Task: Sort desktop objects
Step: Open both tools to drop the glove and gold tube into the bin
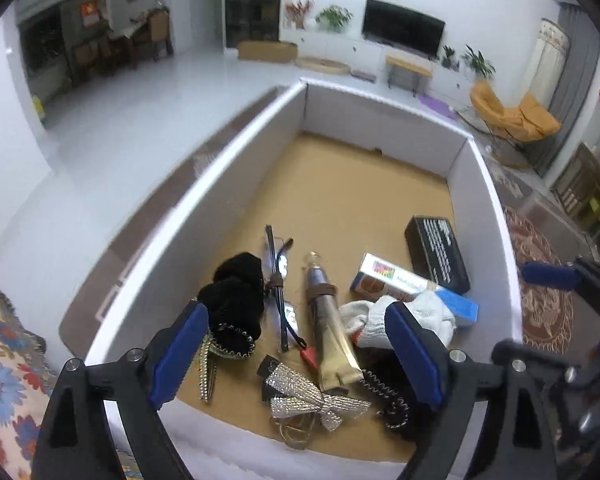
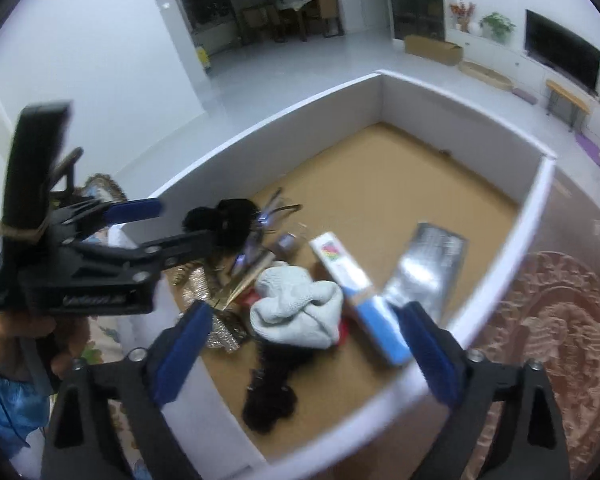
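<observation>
A white-walled box (image 1: 236, 148) with a brown cardboard floor holds a pile of small things near its front. In the left wrist view I see a black furry hair tie (image 1: 236, 288), glasses (image 1: 278, 276), a gold tube (image 1: 332, 328), a silver bow (image 1: 316, 400), a white glove (image 1: 404, 316), a blue-white carton (image 1: 412, 284) and a black box (image 1: 436, 254). My left gripper (image 1: 300, 352) is open and empty above the pile. My right gripper (image 2: 304, 352) is open and empty over the box's front, above the glove (image 2: 296, 308) and carton (image 2: 360, 292).
The far half of the box floor (image 2: 400, 176) is bare cardboard. A patterned red rug (image 2: 560, 320) lies right of the box. A floral cloth (image 1: 8, 360) lies left of it. The left gripper (image 2: 136, 216) shows in the right wrist view at the box's left wall.
</observation>
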